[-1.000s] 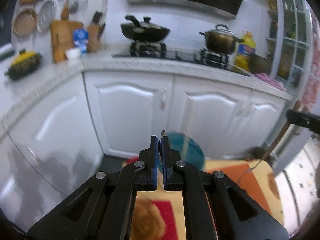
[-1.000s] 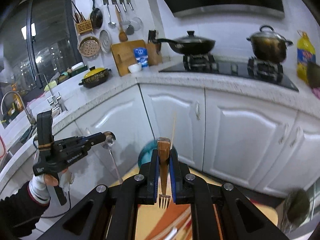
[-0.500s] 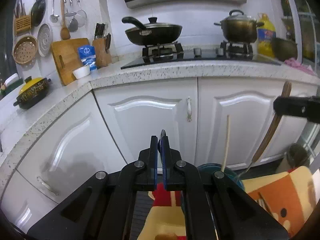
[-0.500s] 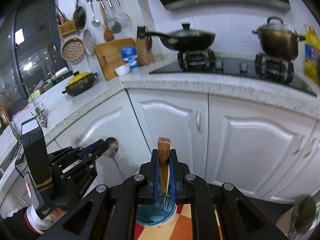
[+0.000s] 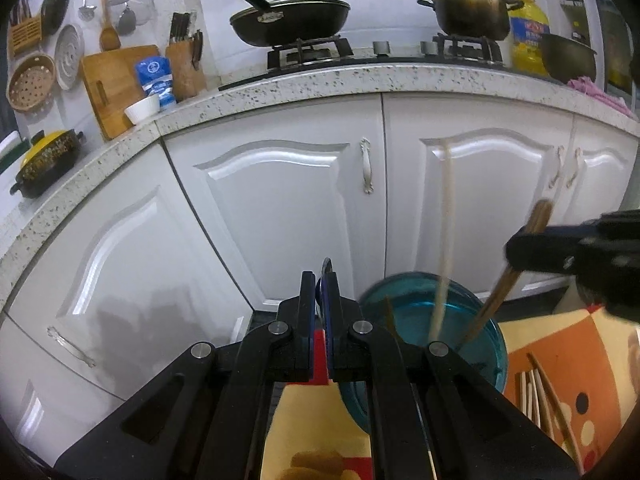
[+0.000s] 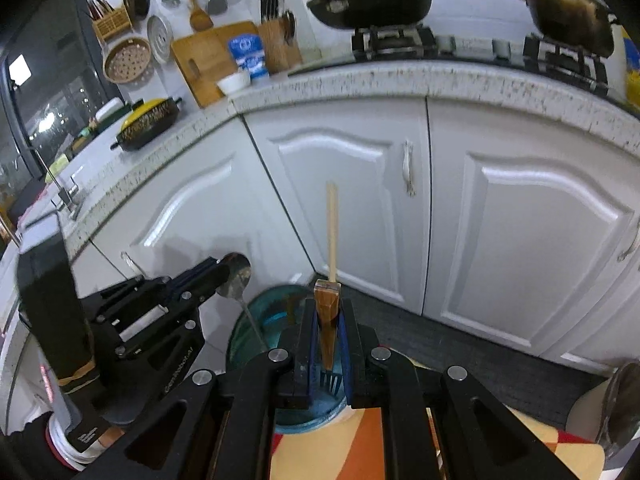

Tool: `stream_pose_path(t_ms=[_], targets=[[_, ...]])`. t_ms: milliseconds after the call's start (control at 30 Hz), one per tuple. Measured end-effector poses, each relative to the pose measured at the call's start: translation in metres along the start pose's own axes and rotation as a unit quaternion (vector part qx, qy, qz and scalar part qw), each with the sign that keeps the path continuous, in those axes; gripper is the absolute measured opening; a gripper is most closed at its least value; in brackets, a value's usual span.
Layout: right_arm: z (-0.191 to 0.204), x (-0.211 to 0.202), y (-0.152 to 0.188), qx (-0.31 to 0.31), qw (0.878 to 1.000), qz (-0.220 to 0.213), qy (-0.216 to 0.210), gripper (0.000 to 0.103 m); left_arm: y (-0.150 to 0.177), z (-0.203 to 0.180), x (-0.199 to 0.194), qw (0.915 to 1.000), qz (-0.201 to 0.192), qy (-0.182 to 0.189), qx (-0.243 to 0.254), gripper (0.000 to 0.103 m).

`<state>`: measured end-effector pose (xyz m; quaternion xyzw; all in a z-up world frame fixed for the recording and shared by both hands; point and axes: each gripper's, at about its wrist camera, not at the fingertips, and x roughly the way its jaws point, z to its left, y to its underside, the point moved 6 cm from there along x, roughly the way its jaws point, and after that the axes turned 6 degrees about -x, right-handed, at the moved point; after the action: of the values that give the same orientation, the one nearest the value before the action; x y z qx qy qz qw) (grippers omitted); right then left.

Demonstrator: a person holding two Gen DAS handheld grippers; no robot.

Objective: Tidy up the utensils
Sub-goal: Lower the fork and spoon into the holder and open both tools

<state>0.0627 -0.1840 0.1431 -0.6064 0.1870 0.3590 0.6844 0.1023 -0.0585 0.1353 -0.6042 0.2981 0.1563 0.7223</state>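
Observation:
A blue glass cup (image 5: pixel 432 320) stands on a patterned mat and holds a pale chopstick (image 5: pixel 446 232). My left gripper (image 5: pixel 319 292) is shut on a metal spoon (image 6: pixel 236 276), held just left of the cup (image 6: pixel 260 320). My right gripper (image 6: pixel 328 320) is shut on a wooden-handled fork (image 6: pixel 327 320), tines down over the cup. In the left wrist view the right gripper (image 5: pixel 532 256) holds the fork's handle (image 5: pixel 508 280) slanted into the cup.
White cabinet doors (image 5: pixel 288 208) stand behind the cup under a speckled counter (image 5: pixel 360 80) with a wok and a pot. More chopsticks (image 5: pixel 540 396) lie on the orange mat (image 5: pixel 568 360) to the right.
Both grippers have moved down and in toward the blue cup. The fork's tines now hang over the cup's mouth, and the spoon sits closer to its left rim.

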Motion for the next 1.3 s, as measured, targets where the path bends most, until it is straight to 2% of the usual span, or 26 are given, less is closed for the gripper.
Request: stream_pose_path(t_ms=[133,200,233,300,333,367,567,667,900,1100,1300], targets=[[-0.004,0.001,0.007,0.018,1.000,0.011,-0.007,0.011,0.003,-0.005,-0.001,0.9999,0.010,0.011,-0.003,0.003],[-0.007,-0.005,0.009,0.026,1.000,0.007,-0.012,0.022,0.004,-0.005,-0.002,0.9996,0.017,0.022,-0.011,0.004],[-0.008,-0.009,0.010,0.027,1.000,0.005,-0.011,0.025,0.004,-0.004,-0.003,0.9992,0.022,0.029,-0.017,0.006],[-0.010,-0.015,0.013,0.028,1.000,0.003,-0.010,0.026,0.005,-0.002,-0.006,0.9983,0.028,0.039,-0.032,0.018],[-0.011,-0.019,0.016,0.031,0.999,0.003,-0.009,0.026,0.006,0.001,-0.009,0.9975,0.030,0.047,-0.044,0.029],[-0.012,-0.022,0.019,0.033,0.999,0.003,-0.009,0.027,0.006,0.004,-0.013,0.9965,0.032,0.054,-0.055,0.033],[-0.020,-0.040,0.037,0.055,0.998,-0.007,-0.010,0.032,0.012,0.024,-0.033,0.9908,0.037,0.074,-0.107,0.039],[-0.020,-0.046,0.051,0.070,0.997,-0.010,-0.018,0.034,0.020,0.029,-0.043,0.9898,0.040,0.072,-0.116,0.040],[-0.010,-0.058,0.084,0.065,0.998,-0.003,-0.006,0.034,0.045,0.020,-0.067,0.9899,0.038,0.073,-0.115,0.040],[-0.001,-0.072,0.112,0.037,0.999,0.006,0.026,0.034,0.066,-0.005,-0.086,0.9905,0.040,0.082,-0.103,0.040],[-0.005,-0.101,0.129,0.033,0.998,-0.007,0.050,0.037,0.078,-0.028,-0.101,0.9907,0.040,0.094,-0.090,0.040]])
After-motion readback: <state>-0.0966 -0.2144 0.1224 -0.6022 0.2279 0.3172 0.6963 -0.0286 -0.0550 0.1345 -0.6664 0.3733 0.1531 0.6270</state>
